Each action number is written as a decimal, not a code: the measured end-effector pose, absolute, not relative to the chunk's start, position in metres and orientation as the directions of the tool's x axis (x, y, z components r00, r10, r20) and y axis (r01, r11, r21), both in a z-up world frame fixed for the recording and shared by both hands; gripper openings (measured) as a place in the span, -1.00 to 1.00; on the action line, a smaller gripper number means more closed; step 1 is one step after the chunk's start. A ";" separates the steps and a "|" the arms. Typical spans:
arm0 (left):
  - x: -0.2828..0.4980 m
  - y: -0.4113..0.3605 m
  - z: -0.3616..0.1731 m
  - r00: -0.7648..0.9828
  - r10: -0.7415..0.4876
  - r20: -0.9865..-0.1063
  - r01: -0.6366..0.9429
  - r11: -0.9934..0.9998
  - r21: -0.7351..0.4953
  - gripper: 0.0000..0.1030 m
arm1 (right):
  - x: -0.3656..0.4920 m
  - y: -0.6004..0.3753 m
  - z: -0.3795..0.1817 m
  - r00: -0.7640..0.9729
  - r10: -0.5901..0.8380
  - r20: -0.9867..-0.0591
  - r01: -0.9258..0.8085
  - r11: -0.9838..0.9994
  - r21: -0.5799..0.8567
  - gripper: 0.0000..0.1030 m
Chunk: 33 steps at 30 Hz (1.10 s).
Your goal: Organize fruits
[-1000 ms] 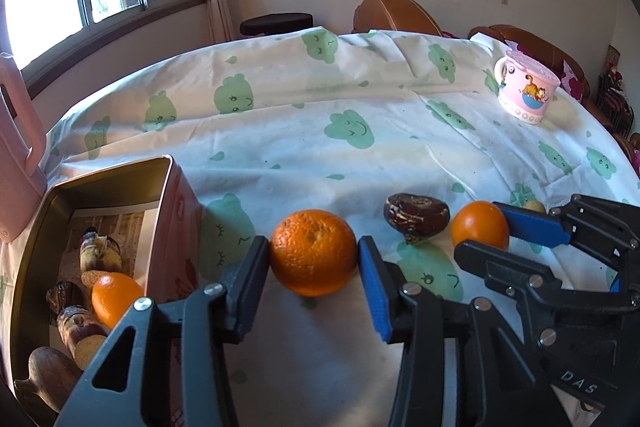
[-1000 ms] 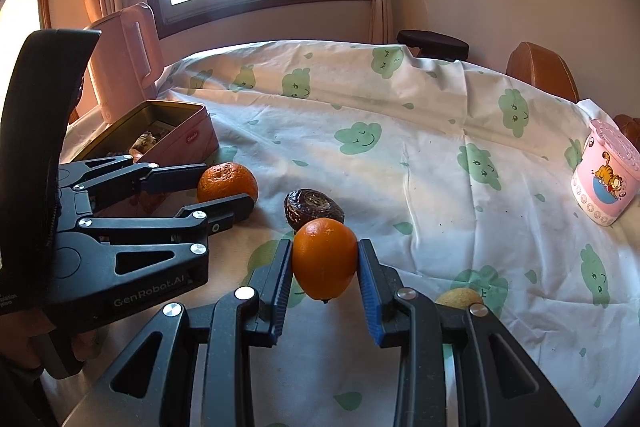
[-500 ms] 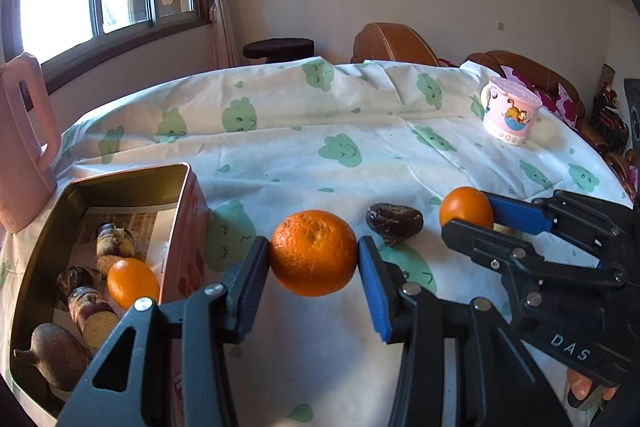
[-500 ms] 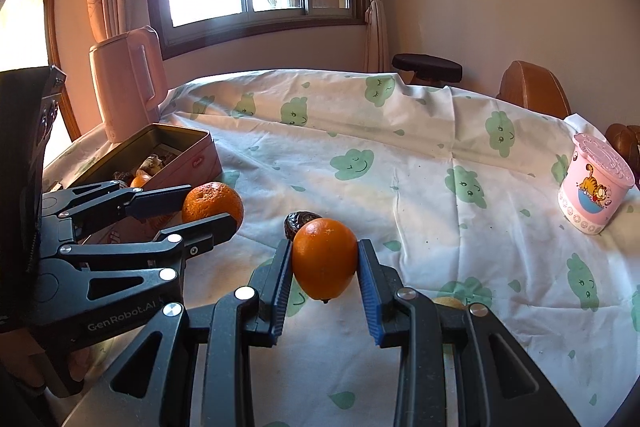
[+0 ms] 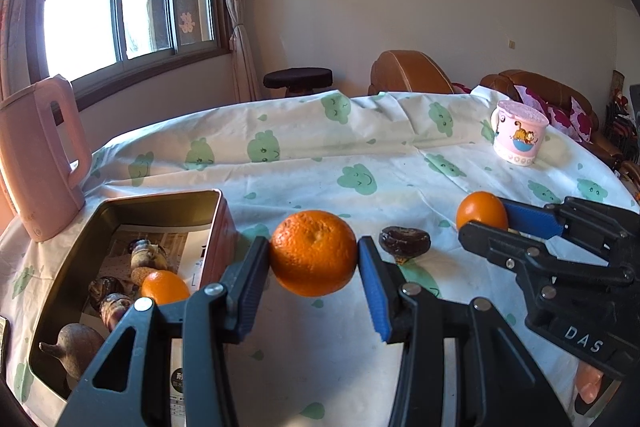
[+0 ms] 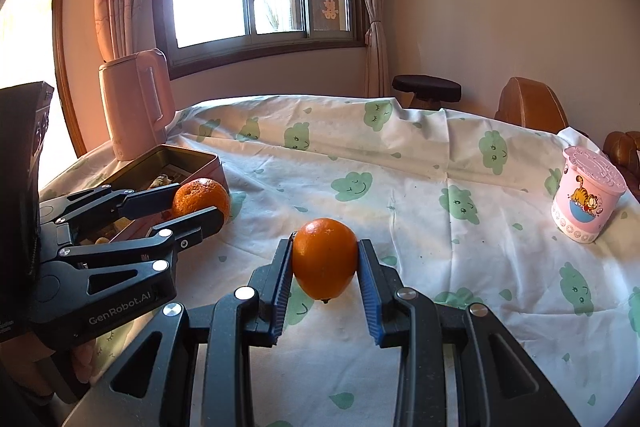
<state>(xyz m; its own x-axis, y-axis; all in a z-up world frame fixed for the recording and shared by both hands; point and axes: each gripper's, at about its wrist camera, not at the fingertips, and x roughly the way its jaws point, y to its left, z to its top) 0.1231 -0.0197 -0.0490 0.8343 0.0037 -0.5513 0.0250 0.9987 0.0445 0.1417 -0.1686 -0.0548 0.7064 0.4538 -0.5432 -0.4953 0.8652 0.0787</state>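
My left gripper (image 5: 314,267) is shut on a bumpy mandarin (image 5: 313,253) and holds it above the tablecloth, just right of the open tin box (image 5: 168,205). The box holds an orange (image 5: 164,287) and several brown fruits. My right gripper (image 6: 325,277) is shut on a smooth orange (image 6: 324,257), also lifted above the table; it shows in the left wrist view (image 5: 482,213). The left gripper with its mandarin (image 6: 200,199) shows at the left of the right wrist view. A dark brown fruit (image 5: 404,239) lies on the cloth between the two grippers.
A pink kettle (image 5: 40,159) stands behind the box at the table's left edge. A pink cartoon cup (image 5: 518,133) stands at the far right. The table carries a white cloth (image 5: 360,155) with green clouds. Chairs and a stool stand behind it.
Both grippers have risen with their fruits off the tablecloth. The small yellow fruit near the right gripper has dropped out of view.
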 end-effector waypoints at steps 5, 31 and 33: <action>0.119 -0.020 -0.046 0.848 0.008 -0.531 0.020 0.999 0.048 -0.09 | 0.137 -0.170 -0.053 0.722 0.455 -0.522 -0.494 0.866 0.071 -0.34; 0.101 -0.015 -0.038 0.893 0.047 -0.448 -0.033 0.999 0.038 -0.09 | 0.123 -0.177 -0.044 0.764 0.475 -0.437 -0.501 0.863 0.062 -0.34; 0.099 -0.016 -0.038 0.894 0.049 -0.444 -0.036 0.999 0.039 -0.09 | 0.122 -0.178 -0.044 0.766 0.476 -0.432 -0.501 0.863 0.062 -0.34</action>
